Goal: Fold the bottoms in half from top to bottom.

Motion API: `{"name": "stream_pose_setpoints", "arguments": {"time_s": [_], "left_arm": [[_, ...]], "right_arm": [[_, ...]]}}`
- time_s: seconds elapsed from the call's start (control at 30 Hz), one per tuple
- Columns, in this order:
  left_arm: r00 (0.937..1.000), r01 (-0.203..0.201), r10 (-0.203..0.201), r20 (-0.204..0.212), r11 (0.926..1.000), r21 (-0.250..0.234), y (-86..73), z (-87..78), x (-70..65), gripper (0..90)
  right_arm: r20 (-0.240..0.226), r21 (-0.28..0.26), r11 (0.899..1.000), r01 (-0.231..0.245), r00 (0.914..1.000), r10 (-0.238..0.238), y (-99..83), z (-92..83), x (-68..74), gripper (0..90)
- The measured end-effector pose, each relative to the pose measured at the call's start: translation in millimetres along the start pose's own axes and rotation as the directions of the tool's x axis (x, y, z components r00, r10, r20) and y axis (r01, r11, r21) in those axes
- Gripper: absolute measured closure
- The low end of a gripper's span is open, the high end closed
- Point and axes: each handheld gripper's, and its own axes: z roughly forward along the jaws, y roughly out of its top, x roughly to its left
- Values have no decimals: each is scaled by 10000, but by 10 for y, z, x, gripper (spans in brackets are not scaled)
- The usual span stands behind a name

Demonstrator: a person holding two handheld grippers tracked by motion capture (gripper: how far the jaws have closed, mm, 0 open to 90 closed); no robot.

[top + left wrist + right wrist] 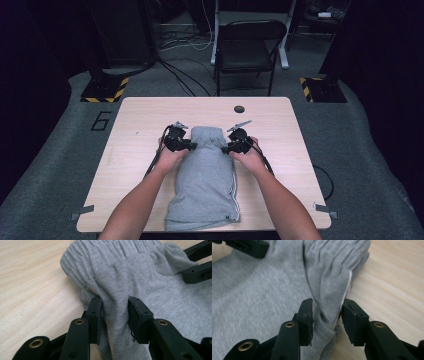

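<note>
A grey folded garment (205,185) with a gathered waistband and a white side stripe lies lengthwise on the wooden table (285,135), waistband at the far end. My left gripper (192,146) is at the waistband's left edge. In the left gripper view a raised fold of the grey fabric (150,277) stands between the jaws of that gripper (115,312), loose rather than squeezed flat. My right gripper (225,148) is at the right edge. Its jaws (327,315) straddle a fold of fabric (262,302) that leans on one pad, with a small gap at the other.
A round hole (239,109) is in the table near its far edge. Beyond the table stand a black folding chair (247,45), cables on the floor and yellow-black striped stand bases (105,90). Bare wood lies on both sides of the garment.
</note>
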Motion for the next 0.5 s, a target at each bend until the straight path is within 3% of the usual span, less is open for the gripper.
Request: {"name": "stream_pose_setpoints", "arguments": {"time_s": [0.07,0.13,0.43,0.5], "left_arm": [[9999,-32,32,-118,10000,8,0,5,0,641],[9998,-109,111,-145,9998,154,-2,6,-1,645],[9996,-193,200,-208,9993,328,-11,18,-20,658],[9995,-238,245,-209,9992,327,-11,19,-20,657]], "right_arm": [[50,-249,9997,27,10000,-25,33,10,-20,590],[106,-468,9985,-284,9995,289,62,28,-22,570],[581,-269,9971,-713,9957,728,87,219,-82,493],[600,-242,9980,-586,9964,600,82,239,-87,497]]}}
